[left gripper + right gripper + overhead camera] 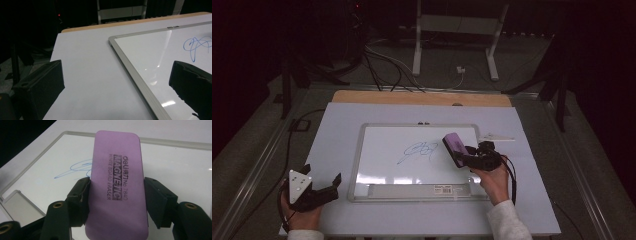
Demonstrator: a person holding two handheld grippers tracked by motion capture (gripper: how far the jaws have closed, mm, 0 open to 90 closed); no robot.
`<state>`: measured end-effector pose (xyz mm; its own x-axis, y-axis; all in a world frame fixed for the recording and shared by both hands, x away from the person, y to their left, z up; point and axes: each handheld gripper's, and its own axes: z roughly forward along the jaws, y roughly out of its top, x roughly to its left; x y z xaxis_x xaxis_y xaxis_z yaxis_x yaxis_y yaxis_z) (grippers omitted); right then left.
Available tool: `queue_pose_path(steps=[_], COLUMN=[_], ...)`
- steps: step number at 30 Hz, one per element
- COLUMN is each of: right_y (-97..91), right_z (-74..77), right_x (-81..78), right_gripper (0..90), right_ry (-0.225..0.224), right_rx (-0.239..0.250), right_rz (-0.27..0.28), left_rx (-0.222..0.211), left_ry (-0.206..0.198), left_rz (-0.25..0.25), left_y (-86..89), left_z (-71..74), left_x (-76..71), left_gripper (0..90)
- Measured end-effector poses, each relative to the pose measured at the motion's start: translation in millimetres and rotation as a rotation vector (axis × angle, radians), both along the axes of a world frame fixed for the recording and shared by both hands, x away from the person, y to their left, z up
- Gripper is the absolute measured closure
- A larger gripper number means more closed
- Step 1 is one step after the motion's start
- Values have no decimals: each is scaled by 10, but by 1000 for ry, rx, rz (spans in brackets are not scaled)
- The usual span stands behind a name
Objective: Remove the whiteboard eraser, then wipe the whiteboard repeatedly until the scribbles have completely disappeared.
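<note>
The right gripper [472, 159] has its jaws clenched on a purple rectangular magnetic whiteboard eraser [117, 192], long axis pointing toward the blue scribble [419, 150] just ahead-left on the silver-framed whiteboard [362, 150]. The left gripper [319, 187], jaws released, rests well apart on the white desk [337, 130].

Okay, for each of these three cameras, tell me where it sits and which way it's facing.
High view: above the person's side, looking forward and down at the rectangular silver-framed whiteboard; both hands show.
Left gripper view: rides the left claw, facing the board's left edge; open black jaws show.
Right gripper view: rides the right claw, facing the blue scribble; jaws clamp the purple rectangular foam eraser.
All share the whiteboard.
</note>
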<state>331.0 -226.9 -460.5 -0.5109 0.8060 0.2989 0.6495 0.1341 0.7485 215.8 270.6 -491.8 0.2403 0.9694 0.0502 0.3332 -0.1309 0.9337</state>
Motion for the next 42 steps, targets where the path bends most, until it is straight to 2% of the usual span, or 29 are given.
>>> queue_pose_path(steps=[4, 8, 12, 21, 27, 33, 36, 38, 42], right_y=[85, 120, 185, 215, 260, 409, 437, 446, 452], right_z=[-52, -84, -129, -196, -276, -372, -386, -387, -384], right_x=[8, 16, 18, 61, 96, 64, 57, 58, 69], right_gripper=[408, 408, 408, 407, 407, 406, 405, 396, 302], right_ry=[3, 7, 1, 4, 21, 9, 1, 4, 2], right_rx=[-31, -39, -75, -108, -134, -208, -223, -222, -205], right_rz=[16, 25, 41, 35, 40, 74, 76, 77, 88], left_rx=[0, -1, -1, 1, -1, -2, -4, -4, -2], left_ry=[-1, -1, 0, 0, 1, 1, 2, 2, 4], left_rz=[0, -1, 1, -1, -1, -2, -1, -1, -3], left_y=[5, -1, 0, -2, 0, -3, -1, -1, -4], left_z=[2, 1, 3, 2, -1, -2, -4, -5, -6], left_x=[2, -3, 0, 1, 2, 3, 4, 5, 6], left_gripper=[6, 6, 6, 6, 6, 6, 6, 6, 6])
